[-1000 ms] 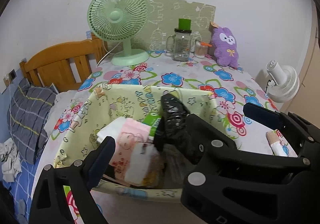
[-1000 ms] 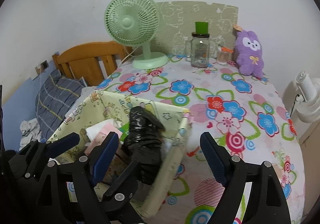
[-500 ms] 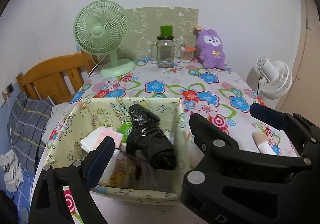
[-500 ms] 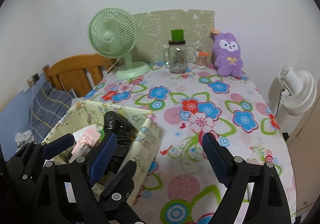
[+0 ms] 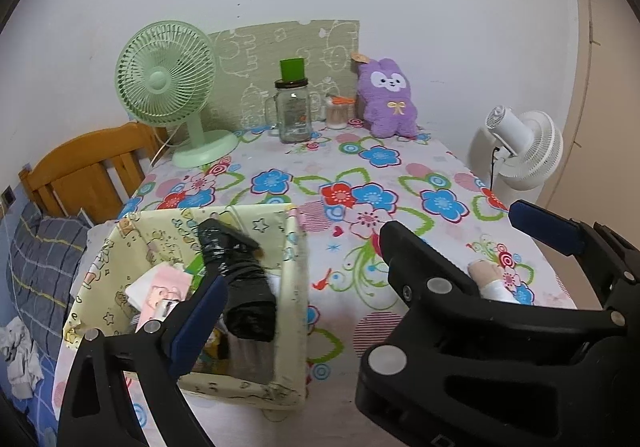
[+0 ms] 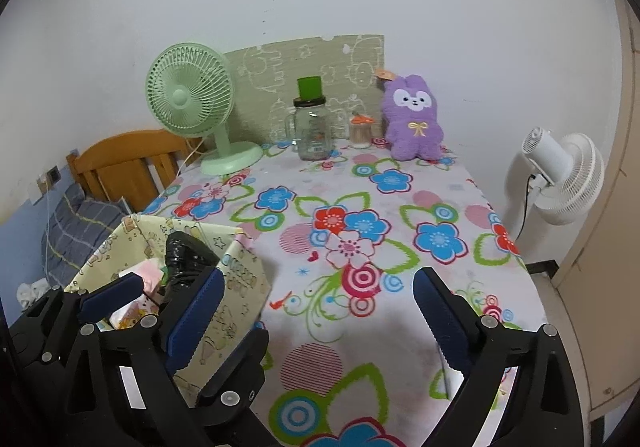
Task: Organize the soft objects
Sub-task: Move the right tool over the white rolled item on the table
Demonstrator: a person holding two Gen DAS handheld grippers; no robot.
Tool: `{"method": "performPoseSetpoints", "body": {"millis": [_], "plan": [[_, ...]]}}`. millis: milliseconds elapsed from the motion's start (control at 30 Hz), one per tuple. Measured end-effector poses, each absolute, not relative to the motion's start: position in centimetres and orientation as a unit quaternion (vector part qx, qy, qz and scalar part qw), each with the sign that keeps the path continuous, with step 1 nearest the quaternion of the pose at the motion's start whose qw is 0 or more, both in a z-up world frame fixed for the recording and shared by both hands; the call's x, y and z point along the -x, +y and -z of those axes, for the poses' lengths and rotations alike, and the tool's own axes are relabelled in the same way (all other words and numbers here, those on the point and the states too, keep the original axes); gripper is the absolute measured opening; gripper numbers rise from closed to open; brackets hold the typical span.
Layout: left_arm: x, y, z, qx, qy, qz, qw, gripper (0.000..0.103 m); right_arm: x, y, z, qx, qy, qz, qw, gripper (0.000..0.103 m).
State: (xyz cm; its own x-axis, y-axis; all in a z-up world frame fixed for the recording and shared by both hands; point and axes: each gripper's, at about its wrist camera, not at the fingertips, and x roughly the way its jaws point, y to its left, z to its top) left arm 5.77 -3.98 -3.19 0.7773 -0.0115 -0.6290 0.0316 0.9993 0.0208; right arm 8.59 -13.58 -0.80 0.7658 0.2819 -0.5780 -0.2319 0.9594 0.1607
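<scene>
A yellow cartoon-print fabric box (image 5: 289, 287) stands at the table's front left. In it lie a black wrapped bundle (image 5: 240, 279), pink and white packs (image 5: 160, 283) and a green pack. My left gripper (image 5: 320, 287) stands open beside the box's right wall, its right finger hidden behind the right gripper. My right gripper (image 6: 320, 287) hangs over the tablecloth right of the box (image 6: 240, 279), its jaws opening with nothing between them. A rolled beige and white cloth (image 5: 490, 279) lies at the front right. A purple plush rabbit (image 6: 414, 123) sits against the far wall.
On the flowered table (image 5: 400, 175) at the back stand a green desk fan (image 5: 168, 87), a glass mug with a green lid (image 5: 294, 115) and a small orange-lidded jar (image 5: 338, 113). A white floor fan (image 5: 520, 151) is off the right edge; a wooden headboard (image 5: 88, 167) and bedding are left.
Both grippers have drawn back and to the right, away from the box. The black bundle, earlier between the right gripper's fingers, stays in the box. The right jaws stand a little wider.
</scene>
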Motion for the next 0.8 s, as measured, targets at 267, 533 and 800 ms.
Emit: {"method": "performPoseSetpoints", "body": {"millis": [267, 533, 800], "plan": [[-5.6, -6.0, 3.0, -0.015, 0.33, 0.035, 0.943, 0.098, -7.8, -15.9, 0.5, -0.04, 0.299, -0.104, 0.948, 0.101], [-5.9, -8.6, 3.3, -0.019, 0.334, 0.06, 0.94, 0.098, -7.3, -18.5, 0.6, -0.04, 0.292, -0.07, 0.953, 0.102], [-6.0, -11.2, 3.9, -0.031, 0.338, 0.068, 0.938, 0.099, -7.0, -20.9, 1.2, -0.03, 0.285, -0.039, 0.957, 0.102]]}}
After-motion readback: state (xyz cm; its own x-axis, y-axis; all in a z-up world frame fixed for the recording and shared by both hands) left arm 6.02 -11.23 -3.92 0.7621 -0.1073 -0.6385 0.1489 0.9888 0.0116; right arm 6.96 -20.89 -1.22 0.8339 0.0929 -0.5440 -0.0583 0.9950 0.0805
